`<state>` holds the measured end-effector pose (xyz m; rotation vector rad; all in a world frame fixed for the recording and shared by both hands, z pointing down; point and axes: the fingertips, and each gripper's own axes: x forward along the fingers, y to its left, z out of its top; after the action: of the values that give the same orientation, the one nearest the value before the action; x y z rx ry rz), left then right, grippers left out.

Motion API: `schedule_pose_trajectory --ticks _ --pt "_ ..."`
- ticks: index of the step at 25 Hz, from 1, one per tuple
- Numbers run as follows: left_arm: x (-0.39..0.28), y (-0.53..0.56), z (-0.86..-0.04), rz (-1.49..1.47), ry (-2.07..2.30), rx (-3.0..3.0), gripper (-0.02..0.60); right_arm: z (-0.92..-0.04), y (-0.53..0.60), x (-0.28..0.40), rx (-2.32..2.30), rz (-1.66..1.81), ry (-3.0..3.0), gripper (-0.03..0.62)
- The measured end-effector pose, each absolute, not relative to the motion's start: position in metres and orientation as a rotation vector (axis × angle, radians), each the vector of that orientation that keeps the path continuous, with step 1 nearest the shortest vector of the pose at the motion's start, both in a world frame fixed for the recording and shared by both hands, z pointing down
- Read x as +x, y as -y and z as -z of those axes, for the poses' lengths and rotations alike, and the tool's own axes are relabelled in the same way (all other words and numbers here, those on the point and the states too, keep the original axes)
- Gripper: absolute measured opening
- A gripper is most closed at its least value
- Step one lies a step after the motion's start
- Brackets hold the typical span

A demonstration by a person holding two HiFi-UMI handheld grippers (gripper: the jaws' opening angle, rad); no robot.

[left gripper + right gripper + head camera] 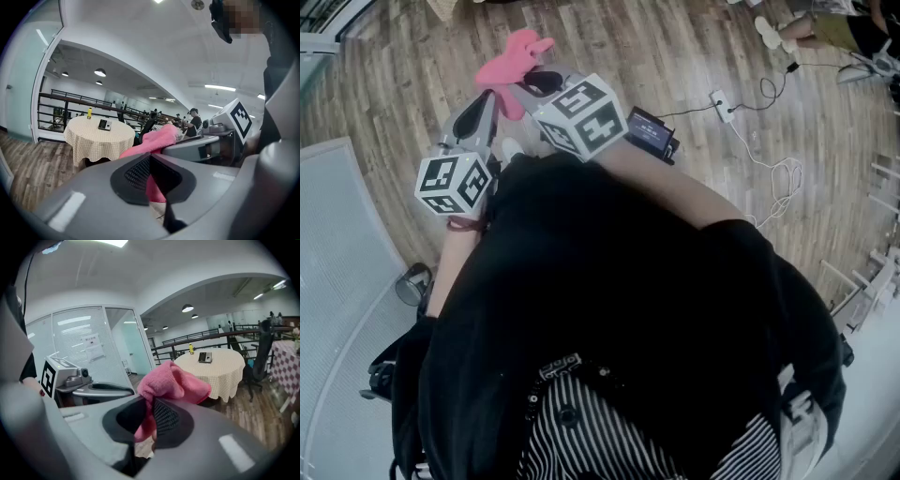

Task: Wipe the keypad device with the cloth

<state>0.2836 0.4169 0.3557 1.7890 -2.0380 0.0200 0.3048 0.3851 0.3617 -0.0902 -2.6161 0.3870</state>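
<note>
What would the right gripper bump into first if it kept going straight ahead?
Nothing close. The right gripper is shut on the pink cloth, which travels with it. Beyond, the way looks free until the round table holding the keypad device, slightly to the right. Depth is unclear.

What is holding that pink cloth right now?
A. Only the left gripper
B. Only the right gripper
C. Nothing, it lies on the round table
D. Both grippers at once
D: the pink cloth runs down between the closed jaws of the left gripper, and it is likewise pinched between the jaws of the right gripper.
</note>
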Motion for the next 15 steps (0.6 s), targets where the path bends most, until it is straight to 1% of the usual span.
schedule_pose_trajectory --ticks 4,11,15 --pt "0.295 -0.409 -0.356 -0.115 2.047 1.836 0.005 -0.357 -0.375 0.307 -0.064 -0.334 2.655 0.044" --pt "0.297 -0.404 -0.355 -0.085 2.037 1.823 0.005 -0.361 -0.373 0.311 -0.094 -0.390 2.640 0.046" --pt "0.317 -0.404 -0.357 -0.120 2.015 1.875 0.005 -0.363 -0.379 0.318 -0.121 -0.372 2.655 0.046"
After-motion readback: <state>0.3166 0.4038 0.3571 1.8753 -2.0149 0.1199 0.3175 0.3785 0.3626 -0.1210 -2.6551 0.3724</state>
